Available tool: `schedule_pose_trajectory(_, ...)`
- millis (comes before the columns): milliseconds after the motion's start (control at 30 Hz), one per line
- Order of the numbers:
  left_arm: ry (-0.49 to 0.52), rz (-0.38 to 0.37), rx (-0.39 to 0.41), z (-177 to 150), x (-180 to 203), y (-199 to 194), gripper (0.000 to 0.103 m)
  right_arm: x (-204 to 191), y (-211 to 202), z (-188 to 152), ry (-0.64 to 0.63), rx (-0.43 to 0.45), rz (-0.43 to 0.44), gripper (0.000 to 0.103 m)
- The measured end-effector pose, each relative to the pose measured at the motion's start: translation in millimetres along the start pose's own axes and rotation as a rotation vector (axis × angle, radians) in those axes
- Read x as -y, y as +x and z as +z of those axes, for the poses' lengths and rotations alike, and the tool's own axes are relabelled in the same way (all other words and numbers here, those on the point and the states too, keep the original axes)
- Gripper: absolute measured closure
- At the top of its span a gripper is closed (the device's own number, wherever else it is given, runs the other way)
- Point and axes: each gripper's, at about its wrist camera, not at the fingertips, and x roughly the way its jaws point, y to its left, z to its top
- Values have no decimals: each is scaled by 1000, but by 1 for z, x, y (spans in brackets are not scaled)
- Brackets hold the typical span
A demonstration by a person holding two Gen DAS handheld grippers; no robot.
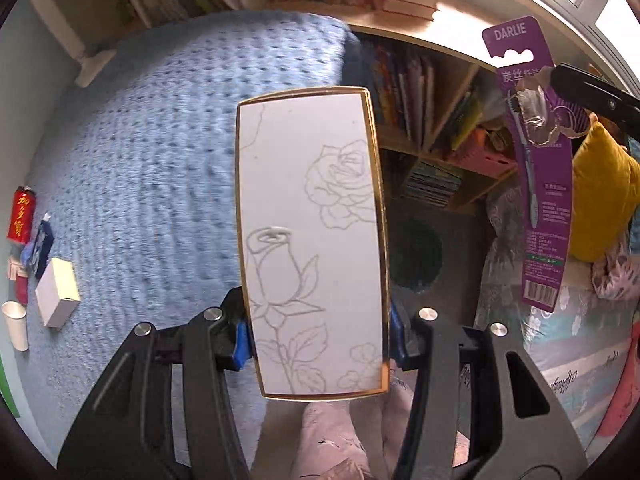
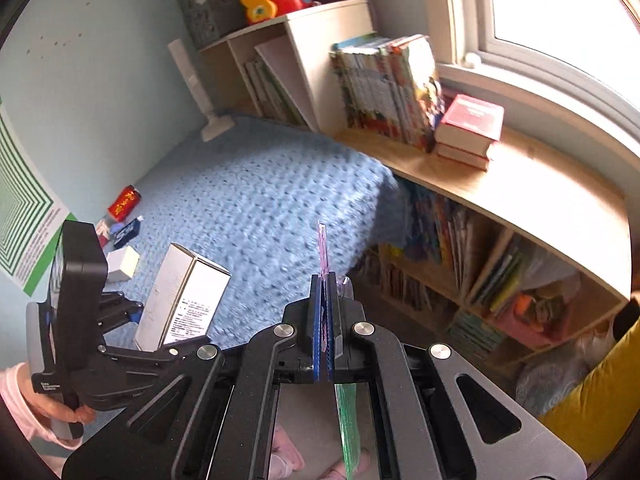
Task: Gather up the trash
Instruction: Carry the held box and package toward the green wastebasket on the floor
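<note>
Left wrist view: my left claw is clenched on a white box with gold edging and rose outlines, gripped near its lower end and standing upright in front of the lens. Left of the box, on the blue blanket, more trash lies in a cluster: a red can, a dark blue pack, a small white carton and a paper cup. Right of the box, a purple toothbrush pack hangs from my other claw. A dark round shape shows on the floor just right of the box; I cannot tell whether it is a bin.

Right wrist view: my right claw is clamped tight on the toothbrush pack, seen edge-on. The box sits left of it in the left claw, and the can lies beyond on the blanket.

Assessment: both loads are airborne and await disposal. The box is tall above its grip, so I should keep it upright, move slowly and release only when directly over the receptacle. The thin pack may slip, so I should hold pressure until it is placed.
</note>
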Motion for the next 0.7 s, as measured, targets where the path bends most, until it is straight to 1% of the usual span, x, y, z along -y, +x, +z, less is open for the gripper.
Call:
schedule_pose_trajectory(100, 62, -9, -45, 1, 49, 30, 56, 43, 2, -29, 80, -15, -7, 101)
schedule_pose_trajectory(167, 77, -17, -79, 1, 68, 55, 56, 67, 8, -47, 119, -27, -13, 101)
schedule_pose_trajectory(233, 79, -51, -108, 3, 86, 79, 56, 90, 18, -65, 152, -36, -15, 101)
schedule_pose_trajectory(333, 104, -79, -137, 4, 107, 112, 56, 113, 35, -81, 189, -33, -13, 100)
schedule_pose_trajectory(400, 125, -83, -156, 6, 117, 136, 56, 131, 51, -92, 211, -28, -6, 100)
schedule_pose_trajectory(533, 168, -97, -187, 8, 136, 191, 56, 165, 95, -115, 266, -5, 13, 100)
schedule_pose_trajectory(633, 203, -96, -188, 8, 150, 230, 56, 187, 131, -134, 312, 5, 18, 100)
schedule_pose_trajectory(700, 203, -112, -202, 8, 157, 256, 56, 199, 152, -146, 336, 11, 15, 100)
